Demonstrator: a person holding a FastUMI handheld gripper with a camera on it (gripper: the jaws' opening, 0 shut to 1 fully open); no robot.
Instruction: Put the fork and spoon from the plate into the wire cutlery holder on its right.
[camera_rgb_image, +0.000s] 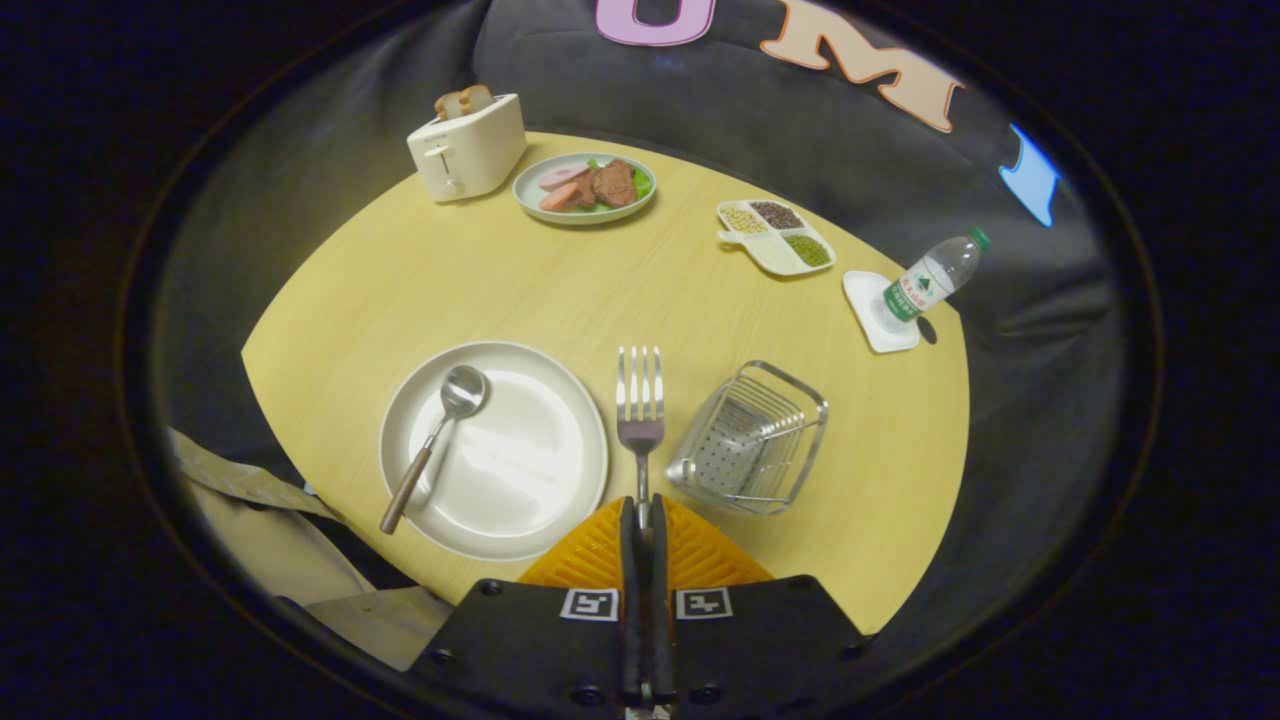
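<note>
The gripper (641, 520) is clamped on the fork (640, 405), which sticks straight out ahead of the fingers, tines forward, between the plate (500, 520) and the wire cutlery holder (750, 440). So the holder sits just off to the fork's right. The spoon (435, 440) lies on the plate's left side.

1 fork (640, 400), 1 spoon (440, 430), 2 plates: empty white plate (560, 500), food plate (530, 200); 1 wire cutlery holder (750, 440), 1 toaster (468, 148), 1 divided tray (770, 255), 1 bottle (935, 275), 1 coaster (862, 300), 1 gripper (642, 515) clamped on fork
</note>
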